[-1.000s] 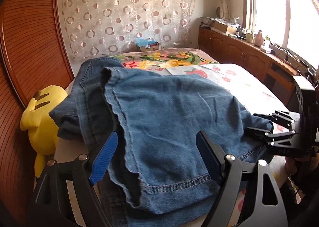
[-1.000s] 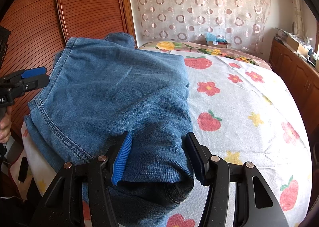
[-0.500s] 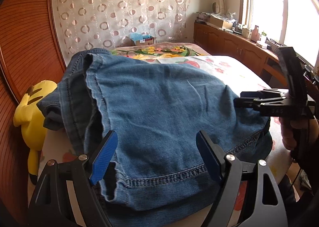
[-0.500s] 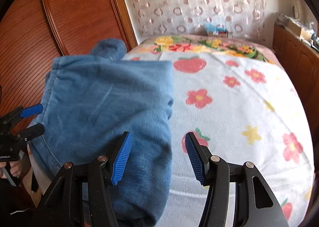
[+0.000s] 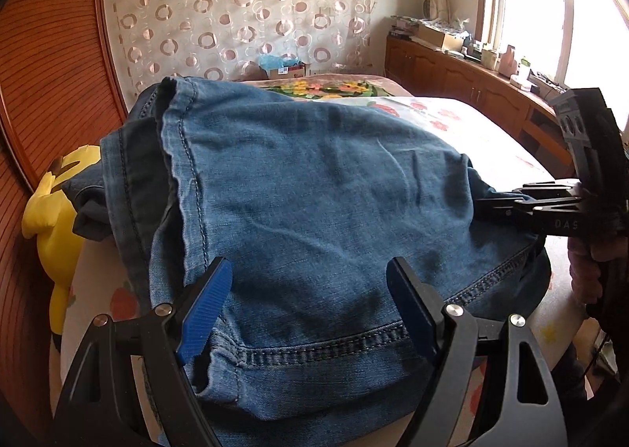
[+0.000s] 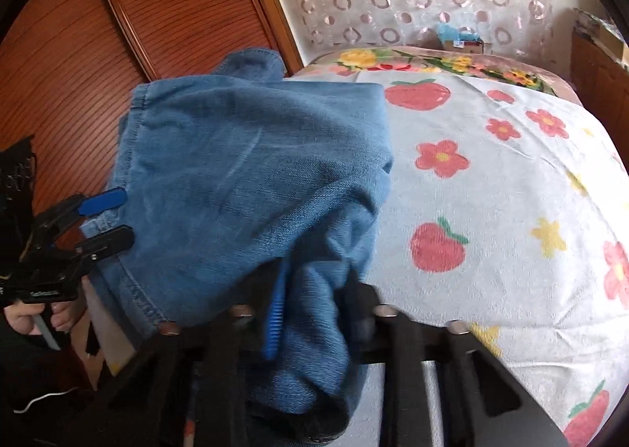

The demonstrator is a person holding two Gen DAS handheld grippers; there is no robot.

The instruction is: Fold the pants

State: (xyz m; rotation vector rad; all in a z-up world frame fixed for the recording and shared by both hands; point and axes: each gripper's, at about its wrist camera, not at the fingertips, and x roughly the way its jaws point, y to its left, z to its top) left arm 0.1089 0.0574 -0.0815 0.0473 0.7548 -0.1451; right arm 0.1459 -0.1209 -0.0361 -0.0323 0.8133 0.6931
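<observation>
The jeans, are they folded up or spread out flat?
Folded: the jeans lie doubled in layers on the bed, hem edges stacked.

Your pants (image 5: 314, 211) are blue denim, folded into a thick stack on the bed's near left corner (hem stitching runs along the edge nearest you). One corner of the stack (image 6: 314, 289) is bunched and lifted off the sheet.

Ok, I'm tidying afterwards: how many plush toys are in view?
1: a yellow plush toy between the bed and the wooden wall, beside the jeans. More may hide behind them.
</observation>
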